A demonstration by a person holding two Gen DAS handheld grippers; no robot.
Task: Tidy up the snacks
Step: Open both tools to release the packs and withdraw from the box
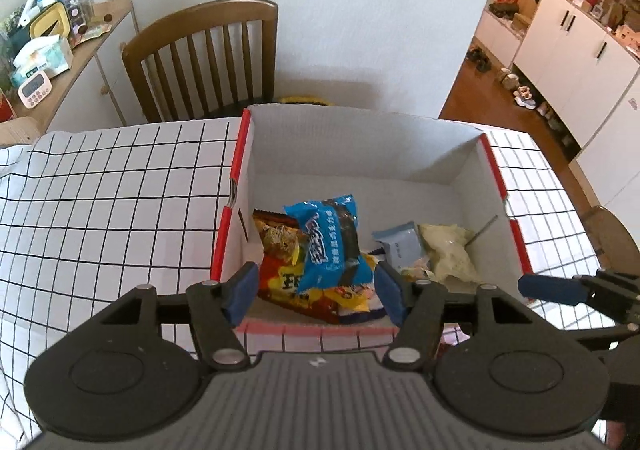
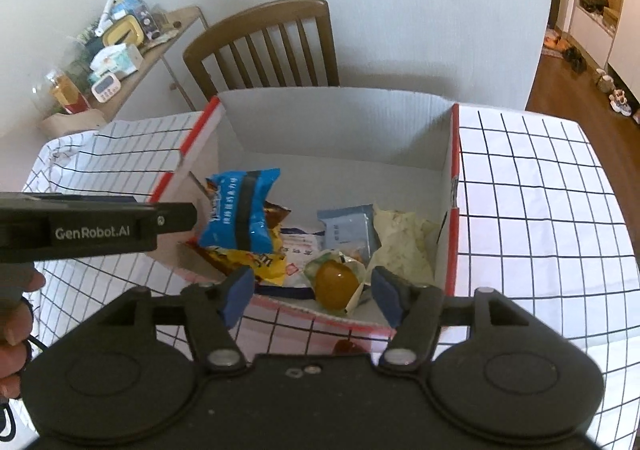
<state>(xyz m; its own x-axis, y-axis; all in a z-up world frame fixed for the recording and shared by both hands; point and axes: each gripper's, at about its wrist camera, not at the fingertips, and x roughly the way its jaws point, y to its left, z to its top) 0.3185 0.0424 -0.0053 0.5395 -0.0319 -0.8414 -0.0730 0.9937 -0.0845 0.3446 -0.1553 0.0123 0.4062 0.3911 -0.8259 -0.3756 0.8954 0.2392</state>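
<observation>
Two grippers over the cardboard box, left gripper and right gripper, both with jaws apart, gripping nothing. Inside the box: blue snack bag atop red-yellow packets at its left wall; pale packet at its right wall.

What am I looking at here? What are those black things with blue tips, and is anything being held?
No robot: a person holds a hand-operated gripper in each hand, with a camera on each looking along its fingers. One picture is from the left gripper, the other from the right gripper. Both hang open above a cardboard box on a table with a checked tablecloth. Nothing is held. In the box lie snacks: a blue packet on top of a red and yellow bag, a pale blue packet, and a wrapped brown snack.
</observation>
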